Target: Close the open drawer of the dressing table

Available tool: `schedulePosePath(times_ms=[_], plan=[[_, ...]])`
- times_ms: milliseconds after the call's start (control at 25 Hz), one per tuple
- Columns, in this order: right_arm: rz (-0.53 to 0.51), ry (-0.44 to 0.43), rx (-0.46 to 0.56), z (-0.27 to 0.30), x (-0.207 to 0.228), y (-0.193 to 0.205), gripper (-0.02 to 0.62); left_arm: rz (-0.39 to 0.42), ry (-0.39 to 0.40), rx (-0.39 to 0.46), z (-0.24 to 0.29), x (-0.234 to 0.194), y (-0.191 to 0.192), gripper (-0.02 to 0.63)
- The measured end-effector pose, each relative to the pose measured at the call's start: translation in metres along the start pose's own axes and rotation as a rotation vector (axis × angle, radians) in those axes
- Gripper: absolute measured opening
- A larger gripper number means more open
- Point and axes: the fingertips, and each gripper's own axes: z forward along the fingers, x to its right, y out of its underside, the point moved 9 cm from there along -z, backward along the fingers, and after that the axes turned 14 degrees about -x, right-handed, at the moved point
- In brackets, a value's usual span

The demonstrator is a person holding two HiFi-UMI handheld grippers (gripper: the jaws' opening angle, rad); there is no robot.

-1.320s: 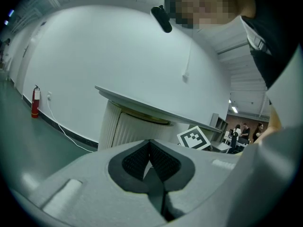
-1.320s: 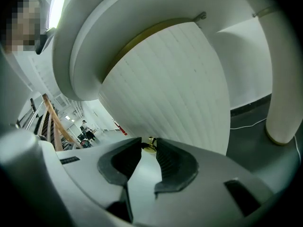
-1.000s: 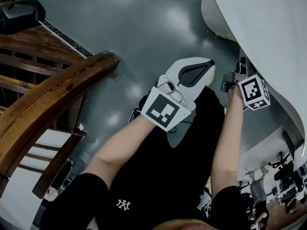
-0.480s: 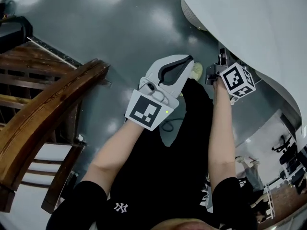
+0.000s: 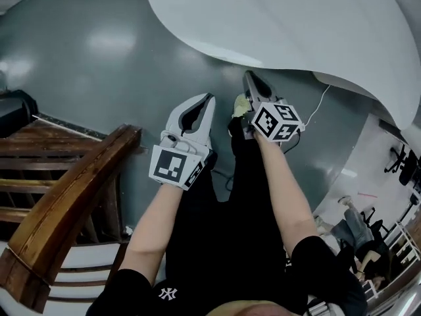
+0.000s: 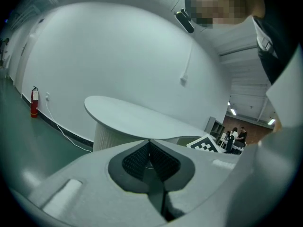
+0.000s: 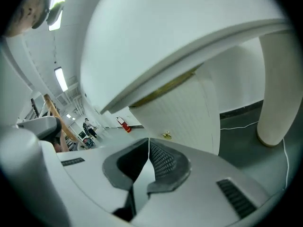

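The white dressing table's curved top (image 5: 296, 25) fills the upper head view. In the right gripper view its ribbed white front carries a small gold knob (image 7: 166, 135) under the overhanging top; I cannot tell how far any drawer stands out. My left gripper (image 5: 209, 97) is held up over the floor just short of the top's edge, jaws shut and empty (image 6: 149, 142). My right gripper (image 5: 250, 74) reaches under the edge; its jaws are closing, the tips meet, and nothing is between them (image 7: 149, 140).
A dark wooden chair (image 5: 66, 196) stands at the left. A white cable (image 5: 316, 107) hangs below the top, and a thick white table leg (image 7: 274, 89) stands at the right. A red fire extinguisher (image 6: 33, 101) sits by the far wall. Grey floor lies below.
Both grippers have risen and moved forward to the table's edge. The table top now covers much more of the head view.
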Motion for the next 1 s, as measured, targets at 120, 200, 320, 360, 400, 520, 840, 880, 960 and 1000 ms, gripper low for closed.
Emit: schedulePosePath(times_ms=[120, 200, 320, 360, 400, 520, 840, 880, 960, 1000], plan=[[-0.036, -0.025, 0.018, -0.034, -0.024, -0.013, 0.018, 0.006, 0.013, -0.003, -0.012, 0.015, -0.02, 0.011], [-0.068, -0.041, 0.034, -0.054, -0.04, -0.024, 0.017, 0.019, 0.015, -0.003, -0.019, 0.023, -0.033, 0.011], [-0.112, -0.059, 0.058, -0.088, -0.066, -0.039, 0.017, 0.03, 0.011, 0.002, -0.036, 0.036, -0.05, 0.011], [-0.129, -0.063, 0.067, -0.1, -0.076, -0.044, 0.017, 0.033, 0.01, 0.006, -0.043, 0.041, -0.055, 0.011], [-0.145, -0.067, 0.077, -0.113, -0.085, -0.049, 0.017, 0.037, 0.009, 0.009, -0.05, 0.047, -0.06, 0.011], [-0.185, -0.085, 0.11, -0.146, -0.114, -0.063, 0.017, 0.05, 0.006, 0.013, -0.071, 0.062, -0.075, 0.011], [-0.286, -0.111, 0.186, -0.206, -0.175, -0.097, 0.017, 0.078, 0.024, 0.05, -0.114, 0.093, -0.114, 0.011], [-0.296, -0.112, 0.193, -0.212, -0.182, -0.099, 0.017, 0.081, 0.027, 0.054, -0.119, 0.096, -0.118, 0.011], [-0.313, -0.113, 0.207, -0.224, -0.196, -0.101, 0.015, 0.088, 0.032, 0.063, -0.129, 0.101, -0.127, 0.011], [-0.323, -0.113, 0.214, -0.229, -0.203, -0.102, 0.015, 0.091, 0.034, 0.069, -0.135, 0.102, -0.132, 0.011]])
